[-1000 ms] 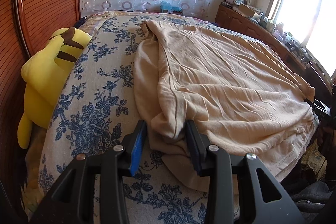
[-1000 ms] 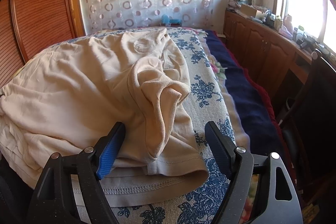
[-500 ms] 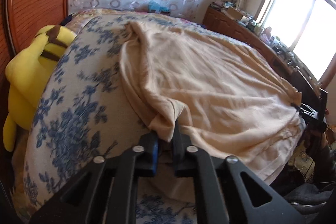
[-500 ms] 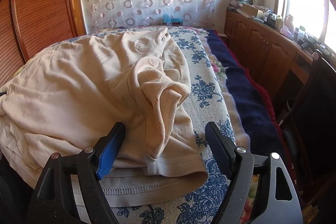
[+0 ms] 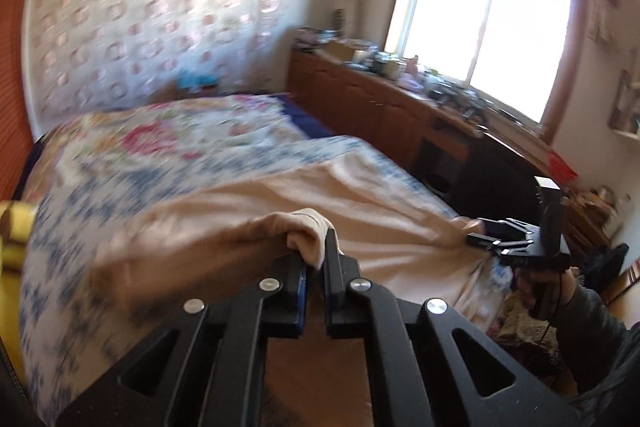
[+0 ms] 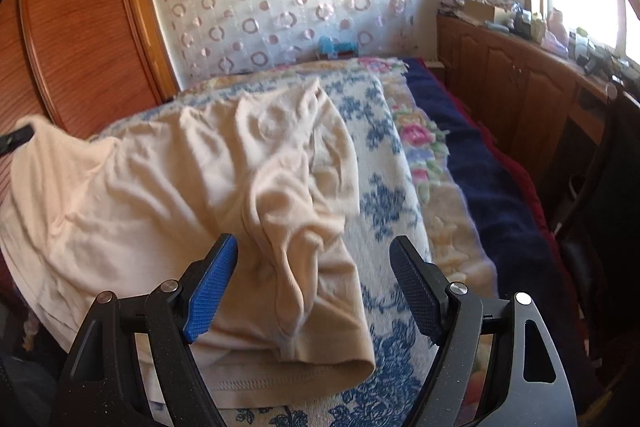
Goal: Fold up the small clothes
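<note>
Blue-floral bedspread (image 6: 384,203) carried the beige shirt (image 6: 168,187). Left gripper (image 5: 316,259) was clamped on a raised shirt corner. Right gripper (image 6: 314,267) stood spread wide astride the sleeve (image 6: 304,267), fingers clear.

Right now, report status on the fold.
Left gripper shut on beige shirt, corner lifted. Right gripper open over the bunched sleeve. Nothing in the way on the bed.
</note>
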Demonstrator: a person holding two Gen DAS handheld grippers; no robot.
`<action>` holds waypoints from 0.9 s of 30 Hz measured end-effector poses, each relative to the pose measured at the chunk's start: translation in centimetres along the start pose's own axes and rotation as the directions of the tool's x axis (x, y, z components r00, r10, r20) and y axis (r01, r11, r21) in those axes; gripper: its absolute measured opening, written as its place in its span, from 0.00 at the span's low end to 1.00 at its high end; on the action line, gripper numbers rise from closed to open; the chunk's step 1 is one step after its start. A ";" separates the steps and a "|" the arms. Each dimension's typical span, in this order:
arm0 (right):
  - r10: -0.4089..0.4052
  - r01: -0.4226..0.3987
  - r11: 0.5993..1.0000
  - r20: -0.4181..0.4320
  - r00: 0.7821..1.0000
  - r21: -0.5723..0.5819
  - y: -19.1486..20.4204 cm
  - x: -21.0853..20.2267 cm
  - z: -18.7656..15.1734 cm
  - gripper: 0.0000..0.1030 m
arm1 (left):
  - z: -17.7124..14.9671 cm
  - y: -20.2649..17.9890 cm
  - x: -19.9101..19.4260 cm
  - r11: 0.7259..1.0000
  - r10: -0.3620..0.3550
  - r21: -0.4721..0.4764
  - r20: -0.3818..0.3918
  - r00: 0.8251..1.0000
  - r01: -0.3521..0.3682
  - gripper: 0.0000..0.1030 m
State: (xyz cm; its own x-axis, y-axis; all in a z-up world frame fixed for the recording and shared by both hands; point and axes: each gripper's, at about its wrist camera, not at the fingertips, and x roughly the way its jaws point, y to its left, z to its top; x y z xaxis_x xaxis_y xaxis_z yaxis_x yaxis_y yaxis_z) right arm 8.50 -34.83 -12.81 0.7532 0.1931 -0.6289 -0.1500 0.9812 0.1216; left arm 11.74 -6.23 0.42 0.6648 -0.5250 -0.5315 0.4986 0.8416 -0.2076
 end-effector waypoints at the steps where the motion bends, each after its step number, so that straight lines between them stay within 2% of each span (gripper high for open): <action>1: 0.004 -0.004 1.000 0.013 1.000 -0.011 0.2 -0.4 0.4 0.78 | 0.7 -1.0 0.8 0.999 -0.027 0.018 -0.003 1.000 0.027 0.01; 8: 0.021 -0.018 0.998 0.055 0.998 -0.064 0.6 -2.2 1.5 0.78 | 4.8 -8.7 6.9 0.979 -0.162 0.114 -0.056 0.985 0.167 0.01; 12: 0.020 -0.015 0.997 0.068 0.997 -0.070 -0.1 -3.3 1.6 0.78 | 6.2 -11.9 9.4 0.967 -0.194 0.149 -0.108 0.975 0.208 0.02; 14: 0.021 -0.017 0.998 0.065 0.998 -0.066 -0.7 -3.4 1.6 0.78 | 6.5 -12.6 10.4 0.964 -0.195 0.157 -0.143 0.970 0.217 0.08; 17: 0.014 -0.010 0.997 0.054 0.998 -0.070 -1.2 -3.1 1.8 0.78 | 6.5 -12.8 11.0 0.961 -0.175 0.186 -0.166 0.970 0.205 0.24; 20: 0.004 0.000 0.997 0.045 0.999 -0.080 -1.5 -2.8 2.3 0.78 | 6.7 -12.1 10.8 0.967 -0.134 0.193 -0.165 0.977 0.165 0.32; 23: 0.008 -0.004 0.996 0.039 0.999 -0.086 -1.8 -2.4 3.1 0.78 | 6.4 -10.3 10.2 0.975 -0.099 0.181 -0.161 0.982 0.128 0.35; 27: 0.032 -0.030 0.995 0.020 0.999 -0.098 -1.3 -1.2 4.7 0.78 | 5.4 -6.5 9.4 0.984 -0.001 0.173 -0.157 0.988 0.028 0.36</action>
State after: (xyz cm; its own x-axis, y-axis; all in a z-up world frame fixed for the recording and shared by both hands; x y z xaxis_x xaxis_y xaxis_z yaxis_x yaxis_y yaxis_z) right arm 10.78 -36.30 -8.61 0.7606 0.2245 -0.6092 -0.2346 0.9699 0.0646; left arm 17.74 -17.31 1.24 0.5685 -0.4991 -0.6540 0.6062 0.7916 -0.0772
